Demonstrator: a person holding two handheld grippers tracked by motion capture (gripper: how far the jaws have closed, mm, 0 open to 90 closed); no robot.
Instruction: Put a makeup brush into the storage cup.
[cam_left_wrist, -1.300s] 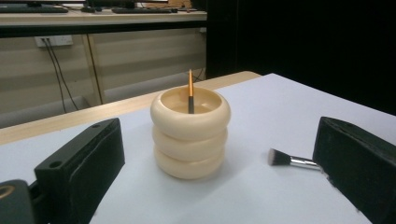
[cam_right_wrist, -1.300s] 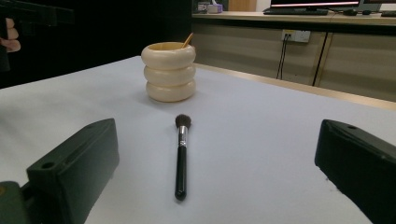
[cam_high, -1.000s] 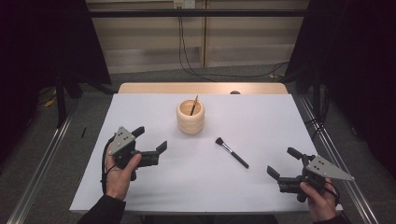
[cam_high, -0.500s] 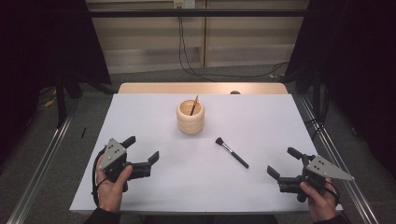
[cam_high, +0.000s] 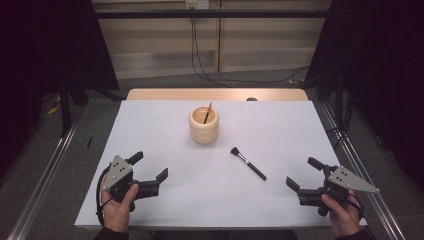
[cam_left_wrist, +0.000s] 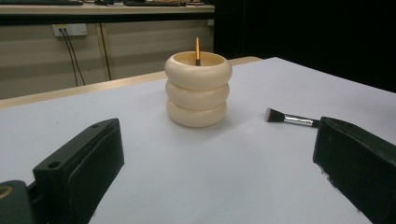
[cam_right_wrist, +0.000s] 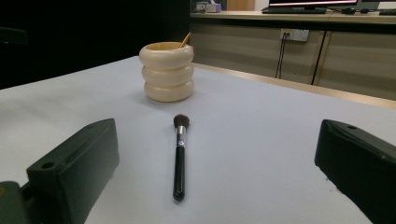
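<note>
A cream ribbed holder (cam_high: 204, 125) (cam_left_wrist: 198, 88) (cam_right_wrist: 168, 72) stands upright behind the table's middle, with a thin stick (cam_high: 207, 113) (cam_left_wrist: 197, 50) leaning inside it. A black-handled makeup brush (cam_high: 248, 163) (cam_right_wrist: 179, 154) (cam_left_wrist: 292, 119) lies flat to its right, bristles toward the holder. My left gripper (cam_high: 149, 169) rests open at the front left of the table, nothing between its jaws. At the front right, my right gripper (cam_high: 306, 174) is open and holds nothing; the brush lies ahead of it, between its jaws' line of sight.
The white table top (cam_high: 165, 120) ends in a wooden strip (cam_high: 215, 94) at the far edge. Metal rails (cam_high: 45, 175) run along both sides. Cables (cam_high: 200, 55) hang down the back wall.
My left gripper has drawn back toward the table's front left edge and a little to the left. The right gripper, the brush and the holder have stayed put.
</note>
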